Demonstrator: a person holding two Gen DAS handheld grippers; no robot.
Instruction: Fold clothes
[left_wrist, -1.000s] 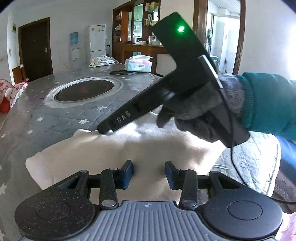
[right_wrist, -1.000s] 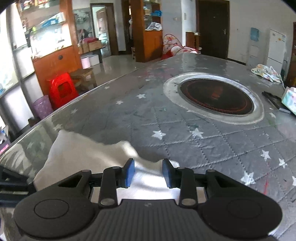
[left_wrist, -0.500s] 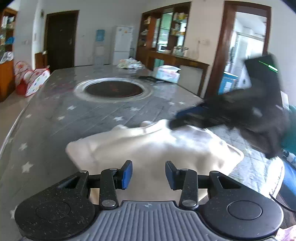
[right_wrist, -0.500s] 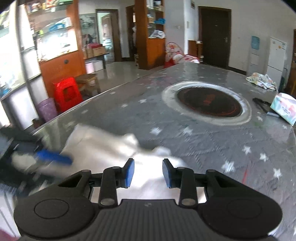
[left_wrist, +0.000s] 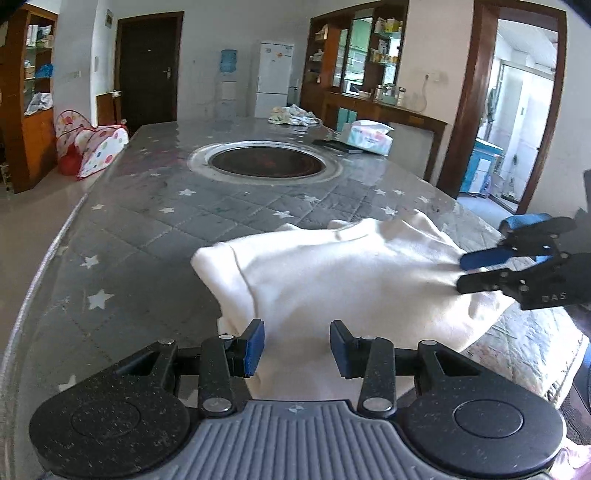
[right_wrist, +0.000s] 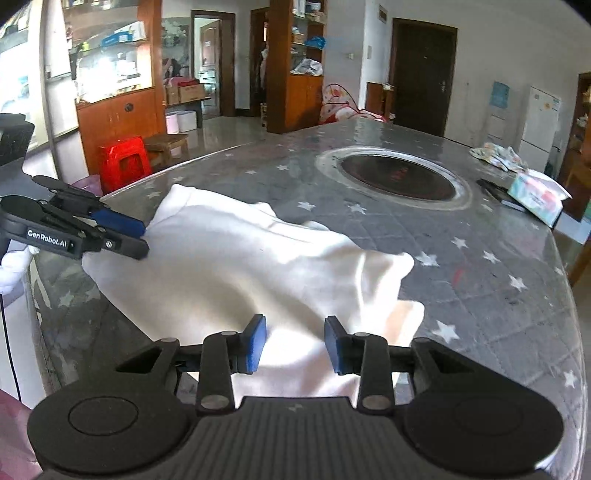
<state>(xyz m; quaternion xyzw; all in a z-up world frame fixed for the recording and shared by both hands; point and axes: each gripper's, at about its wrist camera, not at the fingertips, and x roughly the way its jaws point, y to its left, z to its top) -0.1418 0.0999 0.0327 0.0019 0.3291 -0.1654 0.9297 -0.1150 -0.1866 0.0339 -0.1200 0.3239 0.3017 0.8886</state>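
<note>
Item: white garment (left_wrist: 332, 273), cream-white, rumpled, lying near the front edge of the grey star-patterned quilted surface (left_wrist: 155, 221). It stretches between the two claws.

Left claw (left_wrist: 297, 349): blue-padded fingers partly spread, with garment fabric lying between and beneath them. Whether the pads press the cloth cannot be told.

Right claw (right_wrist: 294, 345): fingers likewise partly spread over a fold of the garment. Grip cannot be told from its own view. In the left wrist view the same claw (left_wrist: 476, 267) meets the garment's right edge, cloth drawn to its tips.

Beyond both claws, mid-surface: round dark recess (left_wrist: 264, 164) with a metal rim.

Farther beyond, at the surface's far end: tissue box (left_wrist: 367, 136), a flat dark object (left_wrist: 336, 145) just beside it, and a bundle of patterned cloth (left_wrist: 293, 114).

Left of the left claw, off the surface: spotted play tent (left_wrist: 92, 147) on the floor.

Left of the right claw, off the surface: red plastic stool (right_wrist: 125, 158).
</note>
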